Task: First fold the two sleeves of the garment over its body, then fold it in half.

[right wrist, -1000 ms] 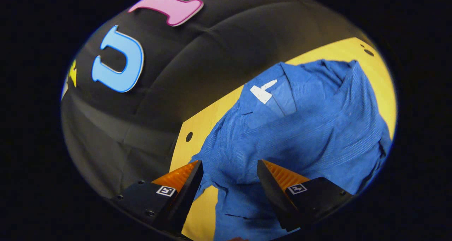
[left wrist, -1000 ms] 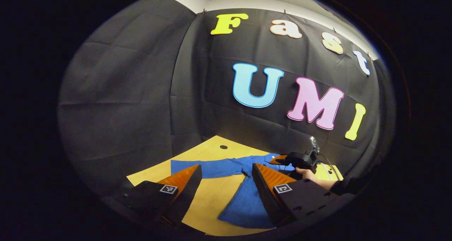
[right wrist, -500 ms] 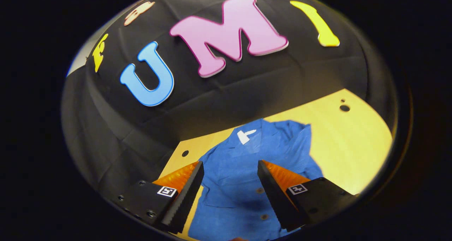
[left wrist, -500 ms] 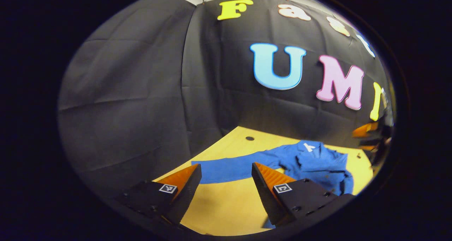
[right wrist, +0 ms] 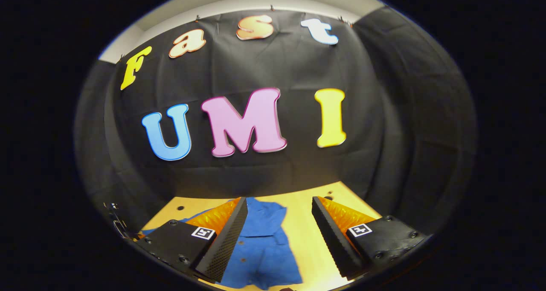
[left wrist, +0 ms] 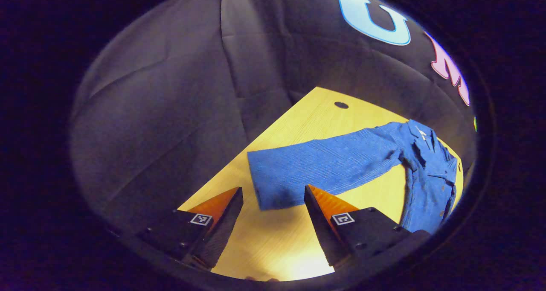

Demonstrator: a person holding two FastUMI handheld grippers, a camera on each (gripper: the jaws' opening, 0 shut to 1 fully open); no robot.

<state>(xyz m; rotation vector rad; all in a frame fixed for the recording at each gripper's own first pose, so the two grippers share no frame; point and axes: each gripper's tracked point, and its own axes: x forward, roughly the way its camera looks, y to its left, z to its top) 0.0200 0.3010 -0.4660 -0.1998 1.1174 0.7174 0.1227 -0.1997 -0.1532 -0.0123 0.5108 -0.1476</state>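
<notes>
Where the black cloth wall (left wrist: pixel 170 112) met it on 2 sides, a yellow wooden bench (left wrist: pixel 298 124) filled the corner of the booth, with a small dark hole (left wrist: pixel 341 105) near its far edge. Above the cloth, in the right gripper view, ran a pale strip of room wall (right wrist: pixel 239 1).

The blue garment (left wrist: pixel 422 167) lay flat on the bench. In the left gripper view 1 sleeve (left wrist: pixel 324 167) stretched straight out from the body toward the camera, its cuff end resting on the wood just beyond the fingertips. The left gripper (left wrist: pixel 273 205) hung above the bench with its 2 fingers spread apart and nothing between them; the cuff sat in line with that gap but was not touched. The same view showed the collar end with a white tag (left wrist: pixel 421 132) and the buttoned front, bunched at the far right.

The right gripper view looked level at the wall and caught the garment (right wrist: pixel 264 248) low down, its body running toward the camera with buttons along the front. The right gripper (right wrist: pixel 279 235) also had its fingers apart and empty, raised over the bench, the cloth lying below the left finger and bare wood (right wrist: pixel 307 244) under the gap. Two more holes (right wrist: pixel 327 197) marked the bench's back edge.
</notes>
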